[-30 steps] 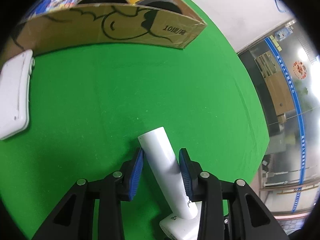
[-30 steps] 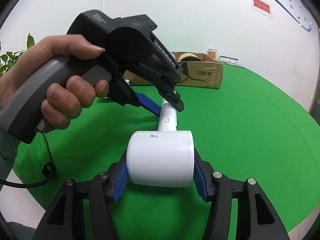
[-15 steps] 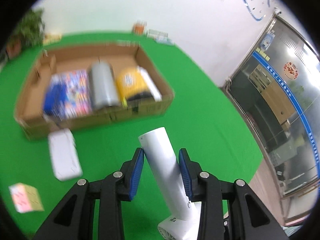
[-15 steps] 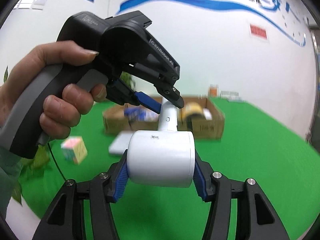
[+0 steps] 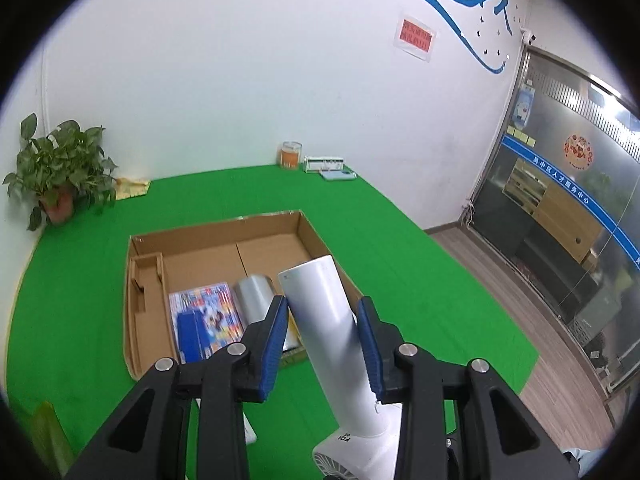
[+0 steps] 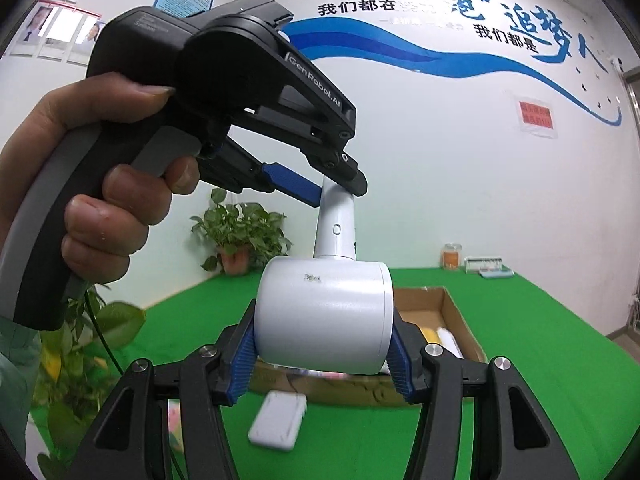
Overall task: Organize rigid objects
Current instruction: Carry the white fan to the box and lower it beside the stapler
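The left gripper (image 6: 340,190) sits at the upper left of the right wrist view, gripped by a hand (image 6: 100,192) whose thumb lies along the top of the handle and whose other digits curl round the grey trigger, a pale green sleeve at the frame's left edge. Its blue-padded fingers (image 5: 276,340) clamp a white handle. The right gripper (image 6: 324,354) fills the lower centre, its fingers (image 6: 242,354) pressed against a white barrel's sides.

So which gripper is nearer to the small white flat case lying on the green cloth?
Right, as far as the frames show. The right gripper, holding the white dryer by its head, hangs just above the case. The left gripper clamps the dryer's handle higher up.
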`<state>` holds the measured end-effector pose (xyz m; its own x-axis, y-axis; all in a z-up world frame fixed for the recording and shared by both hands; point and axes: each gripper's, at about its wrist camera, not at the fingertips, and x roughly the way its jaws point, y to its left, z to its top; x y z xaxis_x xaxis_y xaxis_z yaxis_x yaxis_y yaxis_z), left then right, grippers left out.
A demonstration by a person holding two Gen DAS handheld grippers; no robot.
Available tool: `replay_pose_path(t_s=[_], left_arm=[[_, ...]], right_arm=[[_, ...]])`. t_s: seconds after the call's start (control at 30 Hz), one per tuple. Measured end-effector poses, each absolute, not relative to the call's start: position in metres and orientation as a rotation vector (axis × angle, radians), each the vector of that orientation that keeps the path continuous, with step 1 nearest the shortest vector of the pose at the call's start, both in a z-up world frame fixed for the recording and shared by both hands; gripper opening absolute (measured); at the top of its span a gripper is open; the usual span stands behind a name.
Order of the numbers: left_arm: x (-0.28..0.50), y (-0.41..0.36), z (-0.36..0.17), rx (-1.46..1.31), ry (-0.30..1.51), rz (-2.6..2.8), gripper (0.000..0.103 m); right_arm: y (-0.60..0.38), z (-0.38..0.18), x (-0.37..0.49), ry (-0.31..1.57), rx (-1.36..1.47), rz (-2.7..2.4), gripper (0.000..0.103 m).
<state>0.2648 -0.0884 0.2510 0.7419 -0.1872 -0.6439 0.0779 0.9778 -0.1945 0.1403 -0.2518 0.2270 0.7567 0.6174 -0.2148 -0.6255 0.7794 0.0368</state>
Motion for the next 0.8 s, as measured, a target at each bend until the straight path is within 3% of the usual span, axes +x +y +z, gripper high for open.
replay_pose_path(t_s=[0.33, 0.8], left_arm=[[0.317, -0.026, 0.252, -0.229, 0.734, -0.151, 0.034], [0.418, 0.033, 0.149, -0.372, 0.917, -0.232, 0.035]], right_arm=[[-0.193, 0.237, 0.199, 0.269, -0.054, 0.683, 0.053], [-0.112, 0.177, 0.306, 0.501, -0.14, 0.647, 0.053]])
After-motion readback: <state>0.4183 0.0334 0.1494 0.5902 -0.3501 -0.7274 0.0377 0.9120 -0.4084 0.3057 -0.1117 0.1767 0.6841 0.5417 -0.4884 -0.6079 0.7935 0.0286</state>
